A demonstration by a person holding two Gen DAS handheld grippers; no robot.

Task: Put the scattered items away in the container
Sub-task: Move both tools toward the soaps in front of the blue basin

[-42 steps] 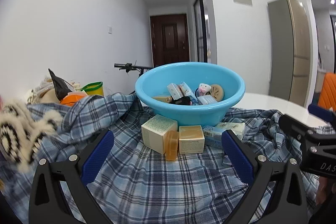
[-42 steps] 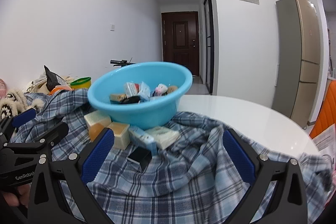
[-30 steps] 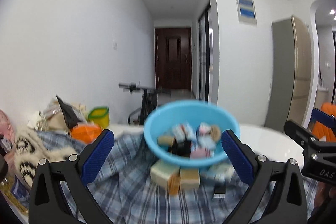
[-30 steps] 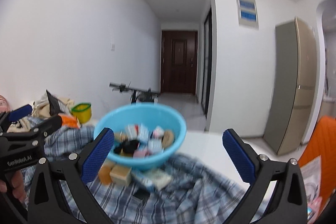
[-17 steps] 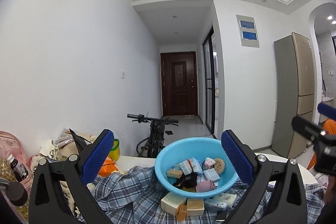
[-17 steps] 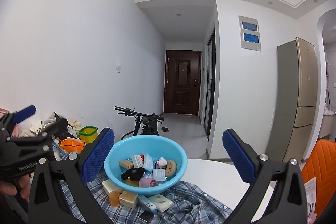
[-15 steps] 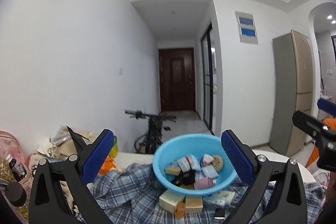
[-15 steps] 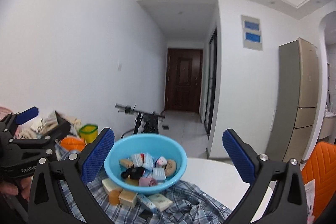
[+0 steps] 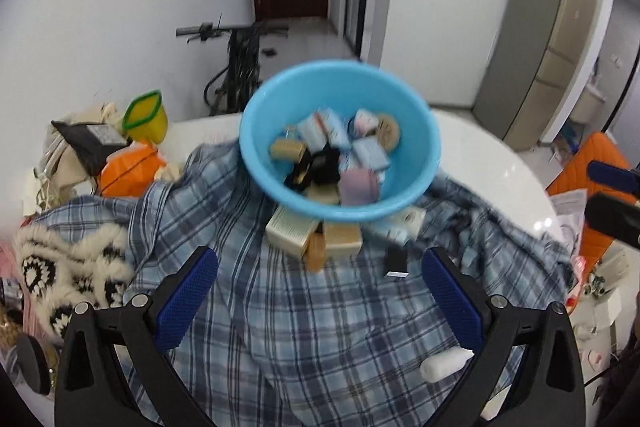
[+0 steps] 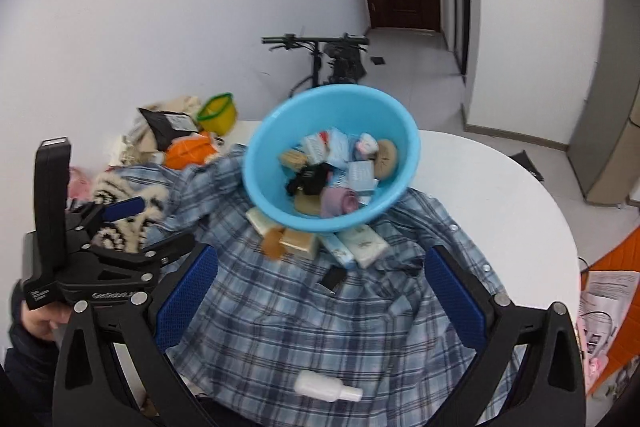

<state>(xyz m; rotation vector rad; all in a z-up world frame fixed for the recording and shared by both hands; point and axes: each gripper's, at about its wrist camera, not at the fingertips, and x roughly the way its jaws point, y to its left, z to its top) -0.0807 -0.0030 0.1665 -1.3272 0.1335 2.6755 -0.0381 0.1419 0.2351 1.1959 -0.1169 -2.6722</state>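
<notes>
A light blue basin stands on a blue plaid shirt over a white round table; it holds several small boxes, soaps and a pink roll. Against its near side lie cream and tan boxes, an amber bottle, pale blue packs and a small black item. A white bottle lies nearest. My left gripper and right gripper are open, empty, high above the shirt.
A black-and-white fuzzy garment, an orange bag, a yellow tub and a black pouch crowd the table's left. An orange chair and papers are right. A bicycle leans by the far wall.
Both grippers rose well above the table and then tilted downward, so the views now look down into the basin. A white bottle has come into sight on the near shirt.
</notes>
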